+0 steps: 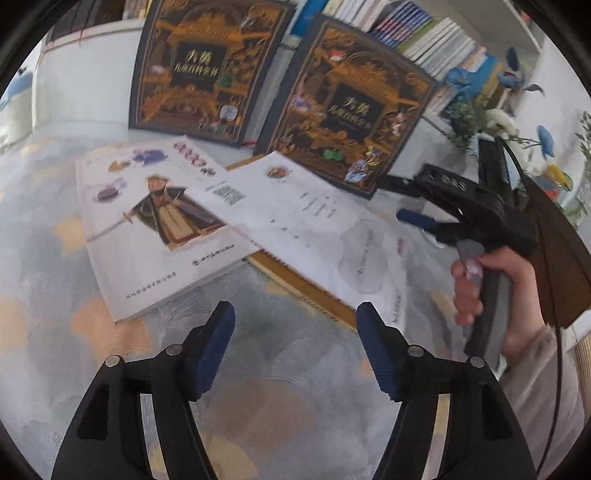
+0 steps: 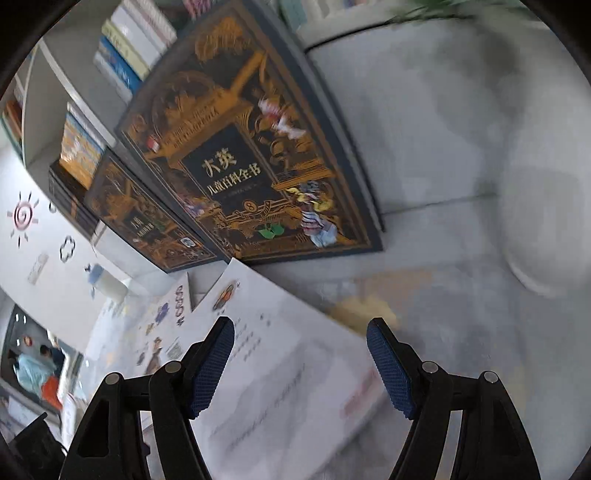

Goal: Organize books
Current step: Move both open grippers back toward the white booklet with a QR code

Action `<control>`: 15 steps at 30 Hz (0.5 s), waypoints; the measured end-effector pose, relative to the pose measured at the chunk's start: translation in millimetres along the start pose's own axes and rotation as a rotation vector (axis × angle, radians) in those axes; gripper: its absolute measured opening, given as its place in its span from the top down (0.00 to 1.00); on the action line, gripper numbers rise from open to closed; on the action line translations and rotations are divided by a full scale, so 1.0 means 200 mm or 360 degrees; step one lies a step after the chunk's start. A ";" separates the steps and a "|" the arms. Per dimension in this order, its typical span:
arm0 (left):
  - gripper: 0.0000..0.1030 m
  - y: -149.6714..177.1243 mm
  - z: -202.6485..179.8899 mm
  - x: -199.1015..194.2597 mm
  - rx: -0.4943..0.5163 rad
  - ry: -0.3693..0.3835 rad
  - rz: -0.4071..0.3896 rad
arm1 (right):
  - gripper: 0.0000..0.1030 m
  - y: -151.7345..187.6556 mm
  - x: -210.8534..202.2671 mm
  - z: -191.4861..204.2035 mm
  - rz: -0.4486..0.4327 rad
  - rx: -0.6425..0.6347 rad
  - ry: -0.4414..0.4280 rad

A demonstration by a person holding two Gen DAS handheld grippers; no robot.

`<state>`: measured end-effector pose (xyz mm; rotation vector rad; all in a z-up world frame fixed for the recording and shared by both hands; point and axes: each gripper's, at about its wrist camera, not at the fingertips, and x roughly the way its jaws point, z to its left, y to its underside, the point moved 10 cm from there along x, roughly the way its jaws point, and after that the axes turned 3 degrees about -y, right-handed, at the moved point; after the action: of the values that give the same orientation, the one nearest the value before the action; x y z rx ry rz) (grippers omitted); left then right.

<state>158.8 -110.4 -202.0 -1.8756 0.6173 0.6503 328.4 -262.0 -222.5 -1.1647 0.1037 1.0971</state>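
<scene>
My left tool [image 1: 295, 350] hangs wide over the patterned carpet [image 1: 258, 387], nothing between its pads. My right tool [image 2: 301, 363] is wide too, above the white booklet [image 2: 280, 376] lying on the floor. Beside that lies an illustrated book [image 1: 155, 229]; two dark encyclopedia volumes [image 1: 207, 66] lean against the bookshelf [image 1: 424, 33].
</scene>
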 end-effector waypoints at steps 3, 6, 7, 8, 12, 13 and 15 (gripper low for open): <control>0.35 0.01 0.06 0.03 -0.0019 -0.0042 0.0011 | 0.29 -0.03 0.15 0.00 0.0114 -0.0114 0.0108; 0.35 -0.01 0.10 0.02 -0.0045 -0.0038 0.0005 | 0.27 0.01 0.25 0.02 0.0223 -0.0160 0.0125; 0.35 -0.02 0.12 0.02 -0.0016 -0.0092 0.0007 | 0.28 0.04 0.26 0.05 0.0290 -0.0139 0.0055; 0.36 -0.01 0.14 0.03 0.0005 -0.0119 0.0023 | 0.29 0.06 0.24 0.08 0.0299 -0.0130 0.0032; 0.37 -0.01 0.21 0.02 0.0074 -0.0243 0.0068 | 0.29 0.25 0.12 0.17 0.0414 -0.0120 -0.0054; 0.43 0.00 0.22 0.02 0.0112 -0.0276 0.0094 | 0.29 0.31 0.08 0.20 0.0434 -0.0137 -0.0086; 0.44 0.00 0.28 0.00 0.0108 -0.0318 0.0116 | 0.29 0.45 -0.02 0.25 0.0517 -0.0181 -0.0058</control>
<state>149.8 -57.6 -221.0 -1.7065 0.5721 0.8424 238.0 -228.5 -259.5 -1.2571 0.2103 1.4249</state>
